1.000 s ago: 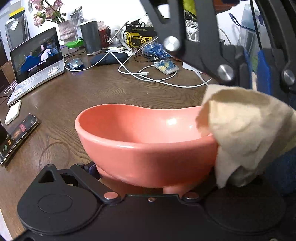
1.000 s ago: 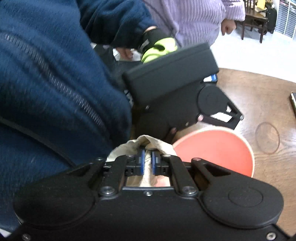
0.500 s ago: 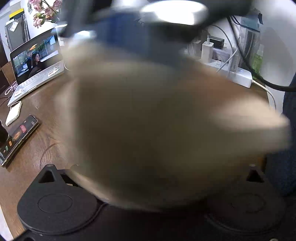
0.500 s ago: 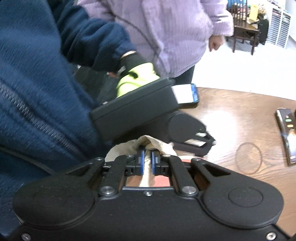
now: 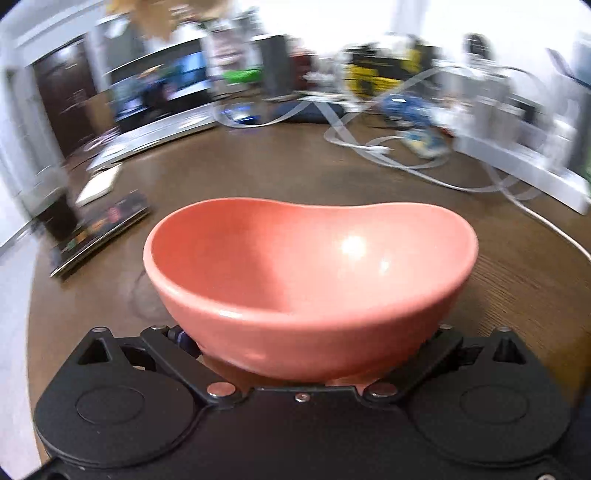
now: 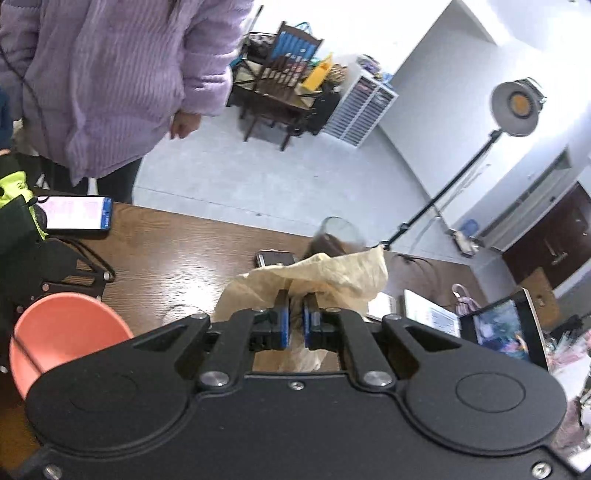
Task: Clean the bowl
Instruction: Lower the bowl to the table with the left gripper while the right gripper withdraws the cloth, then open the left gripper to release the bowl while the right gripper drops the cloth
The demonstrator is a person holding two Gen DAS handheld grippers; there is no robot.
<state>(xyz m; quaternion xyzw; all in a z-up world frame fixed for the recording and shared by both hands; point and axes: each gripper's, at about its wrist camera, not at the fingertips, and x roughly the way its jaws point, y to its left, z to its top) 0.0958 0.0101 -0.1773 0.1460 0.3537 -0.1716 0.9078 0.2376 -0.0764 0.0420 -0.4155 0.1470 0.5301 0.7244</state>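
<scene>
A salmon-pink bowl fills the left wrist view, its inside bare and glossy. My left gripper is shut on its base, a finger showing at each side under the bowl. In the right wrist view the bowl sits low on the left, with the left gripper's body behind it. My right gripper is shut on a crumpled beige cloth, held up over the wooden table and away from the bowl. A blurred beige patch, likely the cloth, shows at the left view's top.
An open laptop, a phone, white cables and a power strip lie beyond the bowl. A person in a lilac jacket stands by the table. A lit phone and a glass rest there.
The cloth swept across the bowl, covering the left view, then lifted clear. My right gripper has swung up and away from the bowl, and the left view now blurs with motion.
</scene>
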